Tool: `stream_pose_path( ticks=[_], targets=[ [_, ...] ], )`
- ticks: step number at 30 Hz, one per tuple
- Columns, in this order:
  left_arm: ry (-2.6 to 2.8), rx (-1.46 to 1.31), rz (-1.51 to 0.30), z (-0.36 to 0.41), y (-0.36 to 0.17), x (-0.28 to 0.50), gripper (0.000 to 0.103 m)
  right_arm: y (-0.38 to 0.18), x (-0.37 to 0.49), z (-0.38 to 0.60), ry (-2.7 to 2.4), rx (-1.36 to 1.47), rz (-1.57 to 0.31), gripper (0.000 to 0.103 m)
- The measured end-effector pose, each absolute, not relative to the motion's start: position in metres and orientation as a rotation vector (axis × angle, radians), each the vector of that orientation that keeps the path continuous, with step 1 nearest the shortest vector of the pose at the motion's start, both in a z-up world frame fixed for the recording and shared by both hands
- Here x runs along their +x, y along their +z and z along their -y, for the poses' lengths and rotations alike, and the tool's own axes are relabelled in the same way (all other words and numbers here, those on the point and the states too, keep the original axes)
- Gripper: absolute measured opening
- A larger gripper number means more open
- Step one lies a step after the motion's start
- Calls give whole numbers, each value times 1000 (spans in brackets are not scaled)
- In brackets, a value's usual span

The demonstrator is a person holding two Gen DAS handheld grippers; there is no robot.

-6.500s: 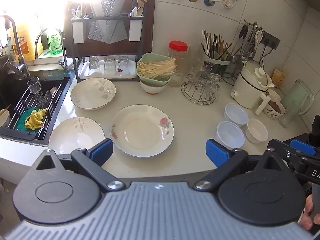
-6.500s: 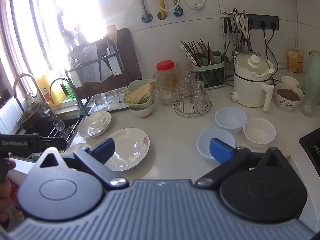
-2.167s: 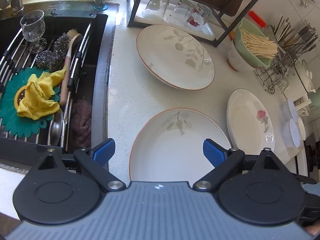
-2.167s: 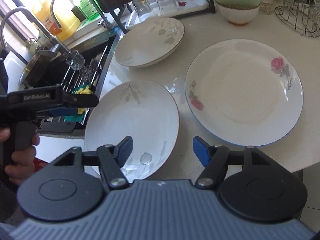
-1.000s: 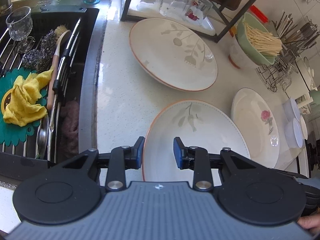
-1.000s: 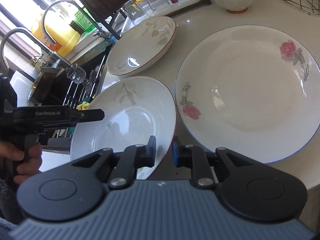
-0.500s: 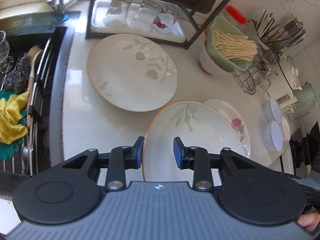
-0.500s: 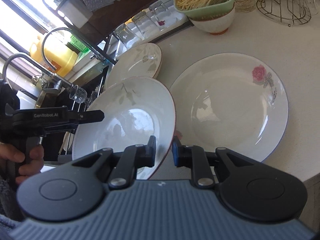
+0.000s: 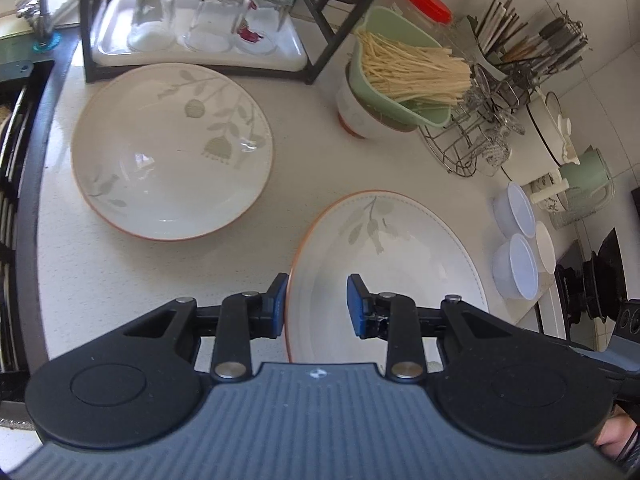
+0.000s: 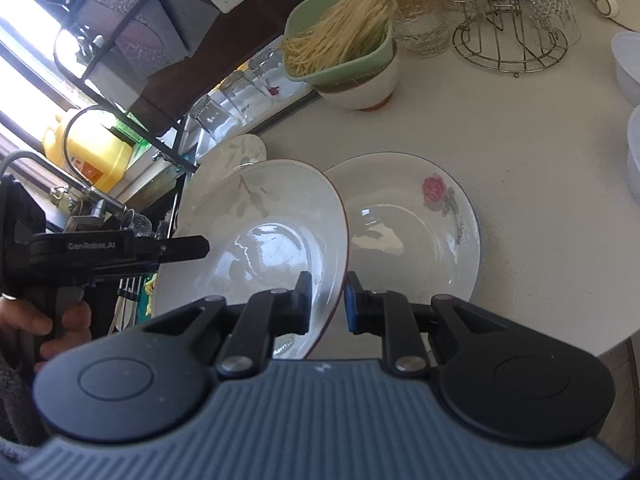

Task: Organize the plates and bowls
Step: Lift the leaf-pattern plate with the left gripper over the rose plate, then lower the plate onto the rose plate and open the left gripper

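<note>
Both the left tongs (image 9: 316,300) and right tongs (image 10: 326,300), now gripping the lifted leaf-patterned white plate (image 10: 256,236), are carrying it over the rose-patterned white plate (image 10: 416,224) for stacking.

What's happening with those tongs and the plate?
Left tongs and right tongs both clamp the white leaf-patterned plate, held tilted above the white rose-patterned plate. Nothing in the way.
</note>
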State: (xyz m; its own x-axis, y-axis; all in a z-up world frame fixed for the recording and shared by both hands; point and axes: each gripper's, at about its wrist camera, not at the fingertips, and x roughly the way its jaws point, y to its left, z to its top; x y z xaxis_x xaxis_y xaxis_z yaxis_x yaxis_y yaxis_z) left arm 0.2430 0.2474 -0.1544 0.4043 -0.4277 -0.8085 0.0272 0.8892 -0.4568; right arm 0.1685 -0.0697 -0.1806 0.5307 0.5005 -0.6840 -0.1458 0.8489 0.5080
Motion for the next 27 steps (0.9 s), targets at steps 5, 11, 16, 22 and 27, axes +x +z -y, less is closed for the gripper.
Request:
stream_pose_path(
  ticks=[5,11,16,22,27],
  targets=[
    [-298,-383,-1168,-227,-166,255,35,-196,178,87,387,426,-962,20],
    [-291,-359,-1186,-208,-174,271,35,-211,193,100,397,394,-998,20],
    [-285,-346,-1199,-201,-178,283,35,-221,204,106,397,407,-1012,20],
    [-272,-331,-1237,-192,-191,293,35,-228,214,108,394,390,-1036,20],
    [-241,-296,-1262,-187,-197,295,35,-233,221,108,397,387,-1051,20]
  ],
)
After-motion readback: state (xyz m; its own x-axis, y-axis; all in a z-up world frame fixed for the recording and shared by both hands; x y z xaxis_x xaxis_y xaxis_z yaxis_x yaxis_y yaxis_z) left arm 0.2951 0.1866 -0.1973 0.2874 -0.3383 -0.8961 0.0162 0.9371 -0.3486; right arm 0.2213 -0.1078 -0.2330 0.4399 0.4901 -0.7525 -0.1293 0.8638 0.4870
